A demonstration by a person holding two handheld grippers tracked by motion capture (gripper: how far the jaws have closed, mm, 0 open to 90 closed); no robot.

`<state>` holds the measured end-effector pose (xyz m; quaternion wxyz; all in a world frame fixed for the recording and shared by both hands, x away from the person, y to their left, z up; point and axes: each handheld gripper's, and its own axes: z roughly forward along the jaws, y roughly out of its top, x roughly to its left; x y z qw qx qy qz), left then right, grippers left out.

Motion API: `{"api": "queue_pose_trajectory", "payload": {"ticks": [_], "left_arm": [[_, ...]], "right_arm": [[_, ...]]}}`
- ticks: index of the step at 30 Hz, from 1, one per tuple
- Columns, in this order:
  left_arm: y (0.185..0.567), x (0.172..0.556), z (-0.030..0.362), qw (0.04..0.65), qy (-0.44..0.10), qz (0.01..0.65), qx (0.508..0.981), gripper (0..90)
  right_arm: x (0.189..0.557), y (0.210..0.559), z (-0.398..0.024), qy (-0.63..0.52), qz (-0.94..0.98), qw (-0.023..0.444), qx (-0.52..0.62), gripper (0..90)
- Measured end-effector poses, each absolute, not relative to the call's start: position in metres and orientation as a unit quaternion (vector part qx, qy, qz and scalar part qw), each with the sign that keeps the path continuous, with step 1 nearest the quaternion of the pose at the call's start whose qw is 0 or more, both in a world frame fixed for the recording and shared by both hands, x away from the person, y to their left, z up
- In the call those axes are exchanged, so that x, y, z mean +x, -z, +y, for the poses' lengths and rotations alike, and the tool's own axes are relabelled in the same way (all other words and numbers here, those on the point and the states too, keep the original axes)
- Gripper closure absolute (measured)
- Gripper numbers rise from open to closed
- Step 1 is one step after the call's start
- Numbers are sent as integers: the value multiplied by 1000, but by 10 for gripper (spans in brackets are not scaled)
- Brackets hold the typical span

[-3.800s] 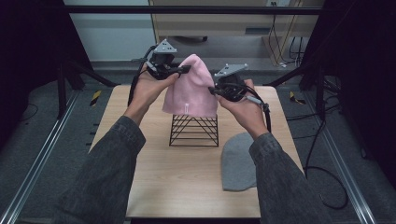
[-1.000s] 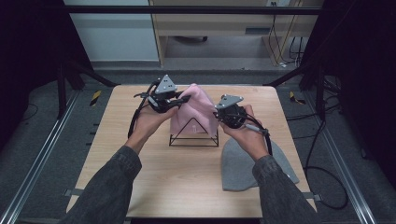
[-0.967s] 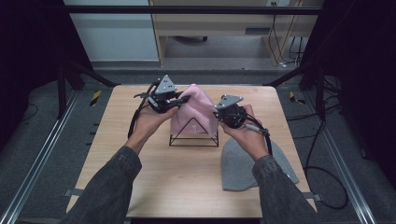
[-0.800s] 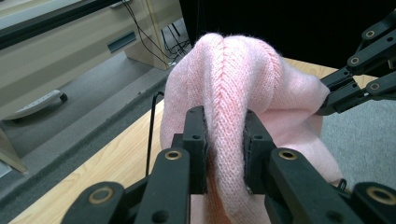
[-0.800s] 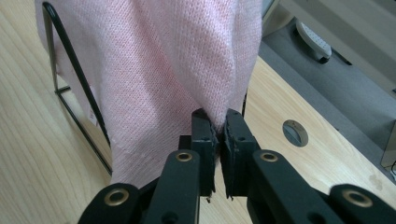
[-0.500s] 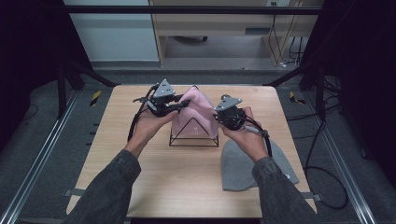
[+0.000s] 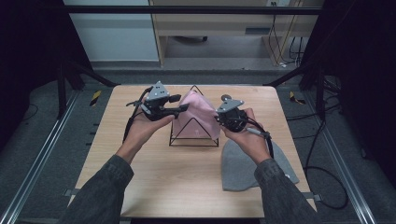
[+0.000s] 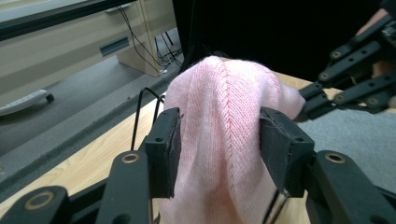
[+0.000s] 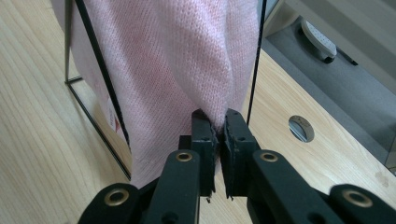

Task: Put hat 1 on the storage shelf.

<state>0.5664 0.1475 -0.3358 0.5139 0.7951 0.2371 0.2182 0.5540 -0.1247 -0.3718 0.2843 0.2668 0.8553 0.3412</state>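
A pink knit hat [image 7: 198, 114] hangs over a black wire pyramid stand [image 7: 194, 140] at the middle of the table. My left gripper [image 7: 184, 108] is at the hat's left side. In the left gripper view its jaws [image 8: 219, 140] have just been opening and stand apart around a fold of the pink hat [image 8: 224, 93] without squeezing it. My right gripper [image 7: 217, 119] is at the hat's right side. In the right gripper view it [image 9: 218, 126] is shut on a pinch of pink fabric [image 9: 163, 56] beside a wire [image 9: 100, 70] of the stand.
A grey knit hat [image 7: 243, 163] lies flat on the wooden table [image 7: 140, 177] near the right forearm. A round hole [image 9: 301, 128] is in the tabletop beyond the stand. Metal rails run along both sides of the table, and a cabinet stands behind it.
The pink hat sits much lower on the stand than a few seconds ago. In the last second the left gripper's jaws have spread apart; the right gripper has kept its pinch.
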Motion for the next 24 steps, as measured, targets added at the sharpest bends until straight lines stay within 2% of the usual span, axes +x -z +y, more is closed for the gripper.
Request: {"api": "queue_pose_trajectory", "payload": {"ticks": [12, 24], "left_arm": [[352, 557, 164, 505, -215, 241, 801, 499], [373, 563, 172, 474, -205, 257, 817, 566]], "right_arm": [[555, 373, -125, -337, 857, 284, 268, 851], [556, 377, -124, -336, 858, 279, 270, 850]]}}
